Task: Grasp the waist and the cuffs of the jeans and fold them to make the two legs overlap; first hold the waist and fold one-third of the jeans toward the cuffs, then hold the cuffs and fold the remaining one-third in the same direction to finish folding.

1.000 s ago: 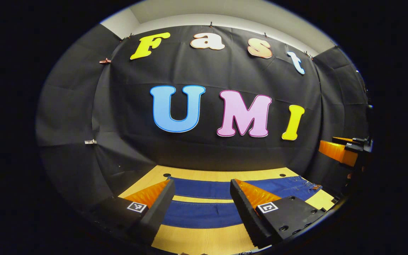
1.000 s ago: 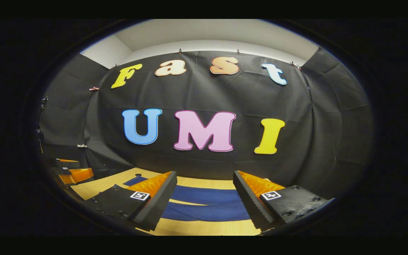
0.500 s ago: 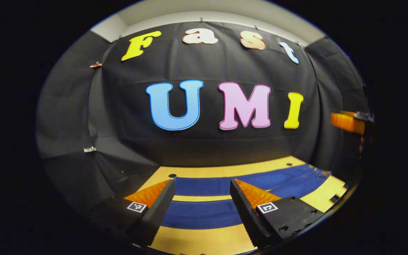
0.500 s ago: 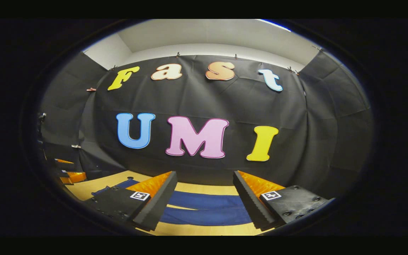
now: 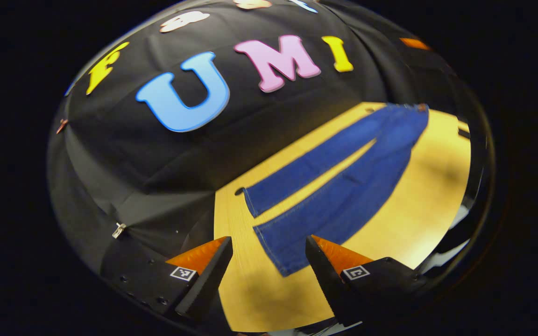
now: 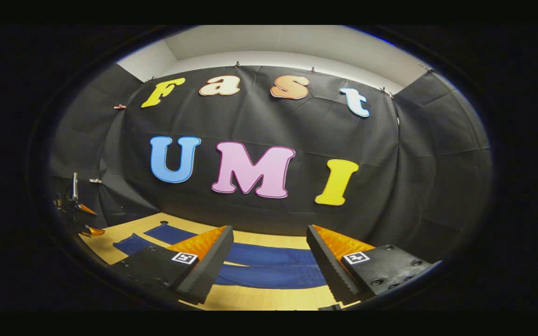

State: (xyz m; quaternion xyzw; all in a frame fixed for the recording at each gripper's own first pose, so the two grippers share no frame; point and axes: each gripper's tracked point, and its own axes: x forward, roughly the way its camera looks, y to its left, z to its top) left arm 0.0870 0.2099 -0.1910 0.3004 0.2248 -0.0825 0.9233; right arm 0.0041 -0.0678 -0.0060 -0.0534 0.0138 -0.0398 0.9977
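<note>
Blue denim jeans (image 5: 339, 186): flat on pale wooden table (image 5: 418, 205), legs apart, unfolded. Long axis runs cuffs (image 5: 273, 242) nearest left gripper (image 5: 269, 254) to far waist (image 5: 407, 114). Left gripper: agape, empty, above cuffs. Right gripper (image 6: 270, 261): agape, empty, over the legs.

Deep, even blue jeans (image 5: 343, 186), plain but for faint paler stitching along the cuffs and seams. Pale yellow wood-grain table (image 5: 418, 205) beneath, with a strip of it showing between the two legs. Matt black cloth wall (image 6: 273, 126) behind, off-white above.
</note>
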